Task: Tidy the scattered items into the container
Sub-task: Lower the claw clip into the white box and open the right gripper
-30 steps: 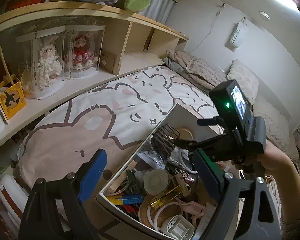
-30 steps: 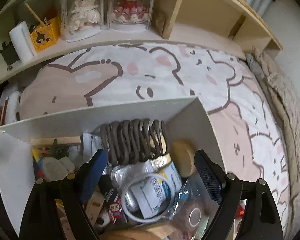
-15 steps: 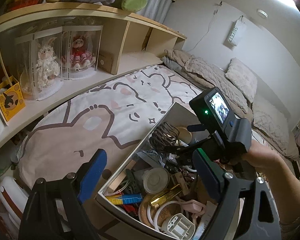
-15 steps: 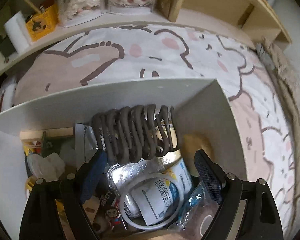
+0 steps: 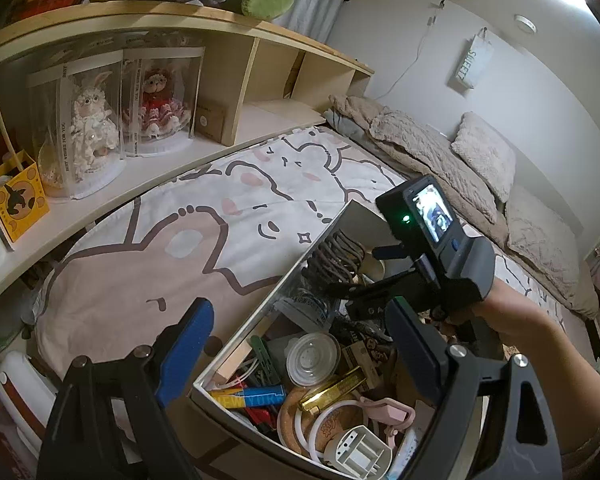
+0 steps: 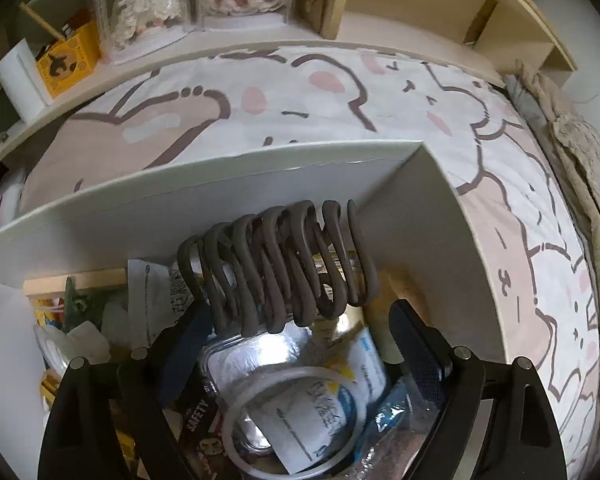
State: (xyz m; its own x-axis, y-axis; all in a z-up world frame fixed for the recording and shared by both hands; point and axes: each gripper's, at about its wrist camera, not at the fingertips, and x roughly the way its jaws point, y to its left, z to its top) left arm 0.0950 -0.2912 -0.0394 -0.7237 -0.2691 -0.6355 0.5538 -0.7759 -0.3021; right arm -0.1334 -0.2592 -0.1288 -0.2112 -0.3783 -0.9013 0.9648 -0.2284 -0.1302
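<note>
The white box (image 6: 228, 200) that serves as the container sits on the bed, on a cartoon-bear sheet (image 5: 148, 264), and it is already crowded. A dark coiled spring-like rack (image 6: 276, 268) stands in its far corner against the wall, with a clear plastic packet and a white ring (image 6: 296, 420) just in front of it. Toward the near end, the left wrist view shows a clear round lid (image 5: 313, 359), a gold bar-shaped piece (image 5: 334, 390), a blue strip printed with letters (image 5: 252, 395), cork coasters, a pink clip and a white plastic fitting (image 5: 358, 450), all lying loosely over one another.

The right hand-held gripper (image 6: 296, 344) points steeply down into the box right at the coil's foot; its jaws stand wide apart and nothing is held between them, though the left pad is very near the coil's end. The left hand-held gripper (image 5: 300, 344) hangs over the box's near corner, jaws likewise spread and empty.

Judging by this, the tidying is close to done: the sheet around the box shows no stray items in either view, and everything loose appears to be inside. What may remain is settling the contents, or fetching anything lying outside the cameras' reach, which cannot be told from here. The shelf (image 5: 204, 148) beside the bed carries boxed dolls that seem no part of the job.
</note>
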